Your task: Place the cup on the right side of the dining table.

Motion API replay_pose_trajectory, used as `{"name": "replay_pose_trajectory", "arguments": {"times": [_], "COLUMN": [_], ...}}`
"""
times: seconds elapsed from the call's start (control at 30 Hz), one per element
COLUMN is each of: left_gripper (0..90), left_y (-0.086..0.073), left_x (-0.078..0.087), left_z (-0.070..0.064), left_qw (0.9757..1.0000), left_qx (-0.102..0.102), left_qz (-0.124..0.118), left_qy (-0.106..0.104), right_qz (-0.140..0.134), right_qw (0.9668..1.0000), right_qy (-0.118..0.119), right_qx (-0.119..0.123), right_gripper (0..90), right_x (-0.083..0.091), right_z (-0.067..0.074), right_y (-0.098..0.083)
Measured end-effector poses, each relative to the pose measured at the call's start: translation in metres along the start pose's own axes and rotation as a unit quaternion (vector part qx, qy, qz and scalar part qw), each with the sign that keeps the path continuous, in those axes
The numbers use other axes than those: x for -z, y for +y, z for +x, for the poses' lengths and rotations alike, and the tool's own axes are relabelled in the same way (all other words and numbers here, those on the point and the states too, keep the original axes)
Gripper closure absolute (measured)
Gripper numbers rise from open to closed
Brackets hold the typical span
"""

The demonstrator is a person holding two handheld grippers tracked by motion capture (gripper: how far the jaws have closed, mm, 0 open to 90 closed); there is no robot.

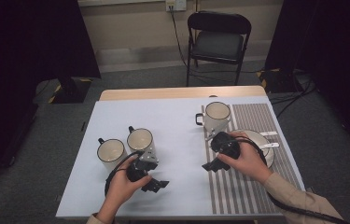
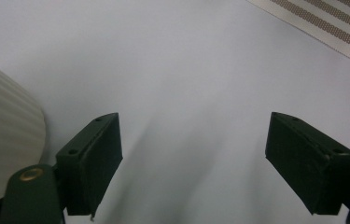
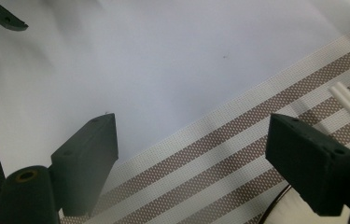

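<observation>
Centrally, left tongs [image 1: 156,185] gape wide and empty near the tabletop's [image 1: 172,126] front edge, just beside two cups [image 1: 140,139]; right tongs [image 1: 210,165], likewise wide, hover at the striped mat's [image 1: 252,116] left edge.

Table cover [image 1: 177,140]: a smooth, matt, pale grey sheet, paper-like or plastic, over a light wooden tabletop [image 1: 182,93] showing at the far edge; striped placemat [image 3: 238,154]: coarse woven cloth with a dotted brown-and-cream weave. Three mugs [image 1: 140,139] and plate [image 1: 265,140]: cream enamel-like ware with a soft gloss and dark rims, the nearest mug wall [image 2: 4,135] faintly ribbed. Left gripper [image 2: 193,158] and right gripper [image 3: 191,158]: matt black plastic jaws with flat, slightly grainy pads, each with a brass-coloured metal insert [image 2: 31,174] at its base.
</observation>
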State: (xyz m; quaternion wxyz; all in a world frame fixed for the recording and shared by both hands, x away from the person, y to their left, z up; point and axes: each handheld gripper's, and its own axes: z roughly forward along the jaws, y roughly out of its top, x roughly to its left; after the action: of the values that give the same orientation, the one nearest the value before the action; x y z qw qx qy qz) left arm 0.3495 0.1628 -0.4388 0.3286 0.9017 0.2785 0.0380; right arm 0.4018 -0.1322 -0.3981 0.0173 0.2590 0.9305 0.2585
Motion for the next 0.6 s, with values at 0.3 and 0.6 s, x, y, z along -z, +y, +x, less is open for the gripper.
{"name": "replay_pose_trajectory", "arguments": {"times": [0.3,0.6], "left_gripper": [18.2,18.2], "left_y": [-0.008,-0.014], "left_x": [0.004,0.007], "left_z": [0.0,0.0], "left_qw": [1.0,1.0], "left_qx": [0.003,0.001], "left_qz": [0.001,0.004], "left_qy": [0.006,0.008], "right_qz": [0.004,0.008], "right_qw": [1.0,1.0], "right_qy": [0.006,0.004], "right_qx": [0.0,0.003], "right_gripper": [16.5,16.5], "right_x": [-0.005,-0.006], "right_z": [0.004,0.007], "right_y": [-0.009,-0.016]}}
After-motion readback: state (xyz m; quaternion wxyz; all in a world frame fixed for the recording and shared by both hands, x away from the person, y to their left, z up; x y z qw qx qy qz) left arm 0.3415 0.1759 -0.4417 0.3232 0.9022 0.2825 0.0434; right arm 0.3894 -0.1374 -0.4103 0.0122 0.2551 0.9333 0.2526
